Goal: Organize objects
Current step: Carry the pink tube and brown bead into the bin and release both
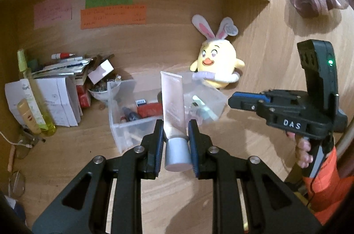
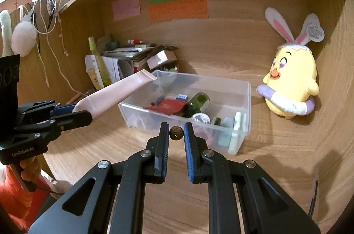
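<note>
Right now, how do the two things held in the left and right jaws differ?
The pink tube in the left gripper is long and flat-ended, with a silver cap; the brown bead in the right gripper is tiny and round. The tube sticks far out past the jaws, while the bead sits wholly between their tips. Both are clamped, near the clear bin.

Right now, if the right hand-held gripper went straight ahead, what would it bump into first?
Probably the clear plastic bin: the right hand-held gripper, holding a small brown ball, points at its near wall. Depth is unclear.
</note>
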`<state>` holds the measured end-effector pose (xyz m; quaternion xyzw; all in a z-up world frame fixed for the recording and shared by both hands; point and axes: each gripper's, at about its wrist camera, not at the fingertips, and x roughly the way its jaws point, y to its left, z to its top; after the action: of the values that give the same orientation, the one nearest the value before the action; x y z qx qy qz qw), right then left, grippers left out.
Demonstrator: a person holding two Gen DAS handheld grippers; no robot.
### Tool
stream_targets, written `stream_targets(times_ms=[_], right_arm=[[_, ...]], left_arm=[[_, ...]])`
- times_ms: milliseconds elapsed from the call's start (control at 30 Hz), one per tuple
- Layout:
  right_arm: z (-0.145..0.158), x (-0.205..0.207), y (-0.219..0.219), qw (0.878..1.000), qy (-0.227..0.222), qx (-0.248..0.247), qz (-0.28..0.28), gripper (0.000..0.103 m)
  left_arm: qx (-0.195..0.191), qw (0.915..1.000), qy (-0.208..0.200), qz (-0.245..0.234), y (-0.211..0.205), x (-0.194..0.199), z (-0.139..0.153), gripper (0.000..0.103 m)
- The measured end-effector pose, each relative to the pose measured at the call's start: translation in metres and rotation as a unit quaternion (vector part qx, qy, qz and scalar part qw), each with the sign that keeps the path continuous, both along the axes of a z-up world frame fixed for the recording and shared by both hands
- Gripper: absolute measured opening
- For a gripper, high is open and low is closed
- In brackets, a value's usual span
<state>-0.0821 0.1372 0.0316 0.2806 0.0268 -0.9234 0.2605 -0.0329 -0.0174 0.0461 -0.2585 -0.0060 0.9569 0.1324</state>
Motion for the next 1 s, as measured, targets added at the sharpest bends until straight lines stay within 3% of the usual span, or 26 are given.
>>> stream_targets(times_ms=[100,500,733,1000], right_arm=[[0.004,-0.005,-0.006,1.0,0.006,0.004,0.004,0.012],[0.011,-0.031,-0.022,1.0,0.021,0.014,0.012,0.012],[0.012,-0.068,-0.022,1.0,-0.005,0.004,0.008,0.012],[-0.013,-0.109,-0.019,0.996,-0.079,-0.026,0.015,0.012]], left_arm=[[-0.012,0.9998,0.003,0.013,0.004,-0.013,0.0,0.021],[-0.001,0.9995,-0.025,0.018,0.003,-0.071,-0.005,0.021],[0.021,0.9978,-0.058,0.026,-0.005,-0.101,-0.016,0.021],[0.045,0.9934,-0.098,0.04,-0.025,-0.128,-0.035,0.021]])
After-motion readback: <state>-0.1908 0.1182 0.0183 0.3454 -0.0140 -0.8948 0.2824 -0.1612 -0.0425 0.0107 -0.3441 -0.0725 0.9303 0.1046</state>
